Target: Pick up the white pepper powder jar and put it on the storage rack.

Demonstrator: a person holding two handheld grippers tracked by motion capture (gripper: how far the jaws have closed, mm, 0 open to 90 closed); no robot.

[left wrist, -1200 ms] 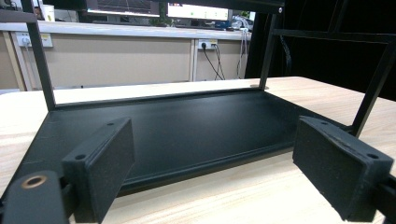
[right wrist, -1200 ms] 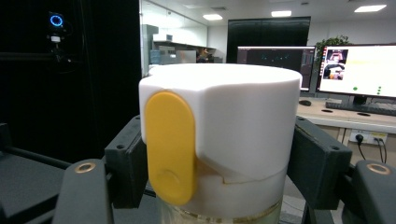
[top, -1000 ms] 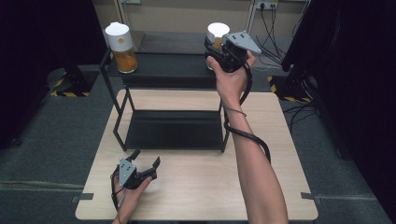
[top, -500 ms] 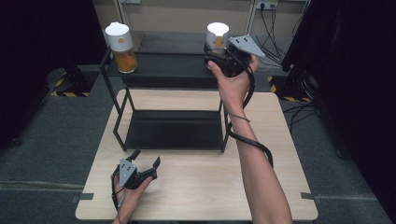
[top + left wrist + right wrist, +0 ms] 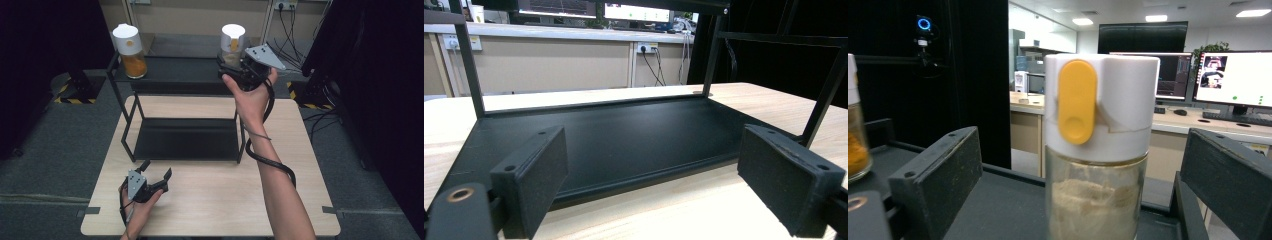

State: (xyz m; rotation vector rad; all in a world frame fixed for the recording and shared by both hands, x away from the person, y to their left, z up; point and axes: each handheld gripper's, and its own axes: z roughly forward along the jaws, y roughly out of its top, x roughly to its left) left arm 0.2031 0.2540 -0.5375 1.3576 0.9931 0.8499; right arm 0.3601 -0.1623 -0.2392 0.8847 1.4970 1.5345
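Note:
A glass jar of pale powder [image 5: 232, 44] with a white lid and yellow tab stands at the right end of the black rack's top shelf [image 5: 175, 75]. My right gripper [image 5: 229, 66] is held just in front of it. In the right gripper view the jar [image 5: 1098, 150] stands upright between the two pads [image 5: 938, 180], clear of both. These jaws have just been opening and now stand open. My left gripper [image 5: 156, 170] rests open and empty on the wooden table [image 5: 215, 200], facing the rack's lower shelf [image 5: 624, 135].
A second jar with orange contents [image 5: 131, 47] stands at the left end of the top shelf, also seen at the left edge of the right gripper view [image 5: 855, 135]. The rack's thin black posts [image 5: 240, 135] rise at its corners. Cables and dark screens lie beyond the table.
My right gripper has let go of the pale jar and drawn back a little toward the person, leaving the jar standing on the top shelf. The left gripper has not moved.

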